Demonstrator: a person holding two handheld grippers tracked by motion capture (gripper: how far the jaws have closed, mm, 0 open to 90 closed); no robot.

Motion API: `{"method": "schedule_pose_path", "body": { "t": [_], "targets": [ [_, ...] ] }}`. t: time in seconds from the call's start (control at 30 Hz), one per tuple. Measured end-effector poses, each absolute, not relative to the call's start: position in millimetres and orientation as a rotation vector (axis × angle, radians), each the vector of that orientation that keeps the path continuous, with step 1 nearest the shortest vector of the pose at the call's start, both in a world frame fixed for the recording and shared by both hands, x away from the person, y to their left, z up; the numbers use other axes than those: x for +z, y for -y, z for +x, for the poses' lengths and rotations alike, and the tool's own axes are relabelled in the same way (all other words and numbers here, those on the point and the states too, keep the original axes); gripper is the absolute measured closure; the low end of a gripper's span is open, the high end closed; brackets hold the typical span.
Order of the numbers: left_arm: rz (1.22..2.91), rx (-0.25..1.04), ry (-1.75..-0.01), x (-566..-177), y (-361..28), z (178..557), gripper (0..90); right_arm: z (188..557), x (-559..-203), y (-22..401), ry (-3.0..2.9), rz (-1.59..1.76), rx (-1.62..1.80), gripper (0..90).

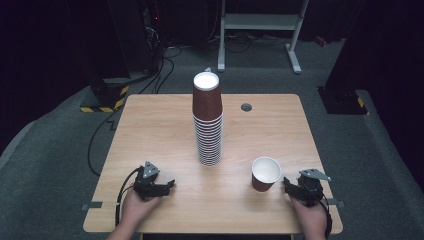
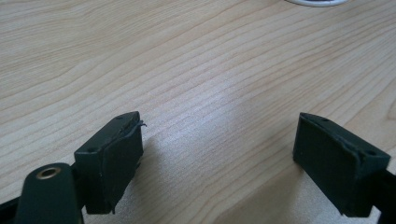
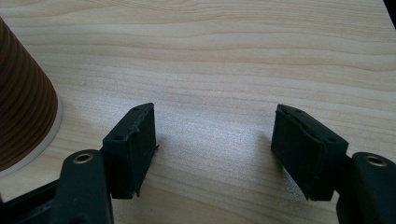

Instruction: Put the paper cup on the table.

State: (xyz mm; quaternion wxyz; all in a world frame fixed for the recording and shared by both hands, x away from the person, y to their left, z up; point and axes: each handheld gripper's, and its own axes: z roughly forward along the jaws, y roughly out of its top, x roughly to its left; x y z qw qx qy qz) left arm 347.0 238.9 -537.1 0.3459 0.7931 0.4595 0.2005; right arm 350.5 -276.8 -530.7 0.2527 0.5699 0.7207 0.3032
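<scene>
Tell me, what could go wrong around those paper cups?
The tall stack of upside-down brown paper cups stands narrow and high, so a bump might topple it. The single upright brown cup sits just beside the open right gripper, so a careless sideways move could knock it over.

Right gripper (image 3: 215,154) jaws apart over table (image 3: 233,56); cup (image 3: 23,102) beside

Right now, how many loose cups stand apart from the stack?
1: a single cup, mouth up, near the right gripper. The nested stack stands mid-table; its cups blur together.
</scene>
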Motion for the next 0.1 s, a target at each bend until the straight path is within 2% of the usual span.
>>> {"method": "schedule_pose_path", "body": {
  "t": [0.1],
  "targets": [
    [2.061,0.523,-1.19,-537.1,-239.4,346.8,16.2,350.4,-530.7,276.7,-1.961,1.549,0.825,30.2]
  ]
}}
